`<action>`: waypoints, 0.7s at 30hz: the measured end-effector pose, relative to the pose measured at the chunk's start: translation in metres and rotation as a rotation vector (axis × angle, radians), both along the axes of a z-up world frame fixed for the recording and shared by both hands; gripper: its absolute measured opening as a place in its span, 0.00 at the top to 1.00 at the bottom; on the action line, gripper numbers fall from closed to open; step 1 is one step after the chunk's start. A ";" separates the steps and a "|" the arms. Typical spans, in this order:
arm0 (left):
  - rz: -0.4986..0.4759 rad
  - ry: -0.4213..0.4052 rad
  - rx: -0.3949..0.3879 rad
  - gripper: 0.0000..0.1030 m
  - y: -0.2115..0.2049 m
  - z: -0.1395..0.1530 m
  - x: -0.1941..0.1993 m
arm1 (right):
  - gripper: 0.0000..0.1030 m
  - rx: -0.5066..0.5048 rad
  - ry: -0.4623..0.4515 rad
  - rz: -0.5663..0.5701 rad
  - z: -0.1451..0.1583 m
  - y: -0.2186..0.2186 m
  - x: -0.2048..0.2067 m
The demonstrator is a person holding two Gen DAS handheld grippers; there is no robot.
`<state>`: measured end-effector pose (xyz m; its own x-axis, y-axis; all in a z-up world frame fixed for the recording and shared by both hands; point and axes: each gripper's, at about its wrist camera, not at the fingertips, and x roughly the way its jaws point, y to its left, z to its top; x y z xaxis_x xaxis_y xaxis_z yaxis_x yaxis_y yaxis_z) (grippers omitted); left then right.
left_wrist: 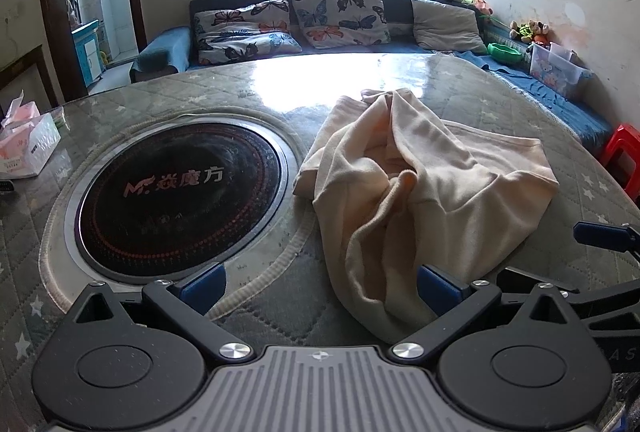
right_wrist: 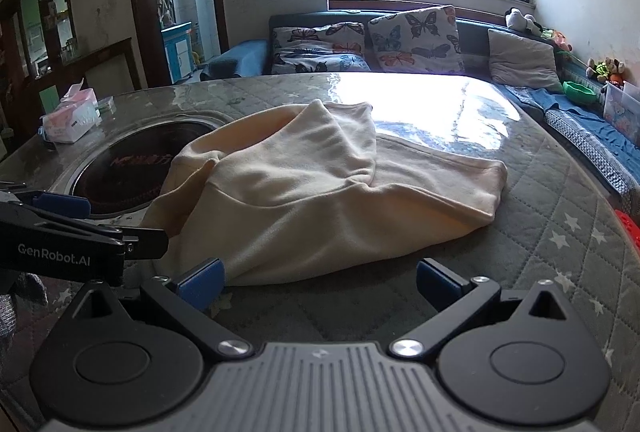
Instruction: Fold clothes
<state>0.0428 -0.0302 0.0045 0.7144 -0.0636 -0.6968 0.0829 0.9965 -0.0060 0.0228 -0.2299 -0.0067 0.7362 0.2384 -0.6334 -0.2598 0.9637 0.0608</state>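
Observation:
A cream-coloured garment (left_wrist: 420, 184) lies crumpled on the round quilted table (left_wrist: 200, 92); it also shows in the right wrist view (right_wrist: 320, 200). My left gripper (left_wrist: 320, 282) is open just short of the garment's near edge, holding nothing. My right gripper (right_wrist: 320, 282) is open in front of the garment's near hem, also empty. The left gripper's body (right_wrist: 64, 244) shows at the left of the right wrist view, and a blue fingertip of the right gripper (left_wrist: 600, 232) shows at the right edge of the left wrist view.
A black round cooktop (left_wrist: 180, 200) is set into the table left of the garment. A tissue box (left_wrist: 28, 144) stands at the table's far left. A sofa with butterfly cushions (left_wrist: 340, 12) lies behind. A red stool (left_wrist: 624, 156) stands at the right.

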 end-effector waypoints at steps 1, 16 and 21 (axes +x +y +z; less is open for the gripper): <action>0.000 -0.002 0.001 0.00 0.000 0.001 0.001 | 0.00 0.000 0.000 0.004 0.001 0.000 0.001; -0.009 -0.091 0.024 0.01 0.007 0.026 0.034 | 0.00 0.001 -0.019 0.006 0.016 -0.001 0.028; -0.065 -0.135 0.038 0.20 0.000 0.037 0.059 | 0.08 0.004 -0.025 -0.017 0.023 -0.010 0.046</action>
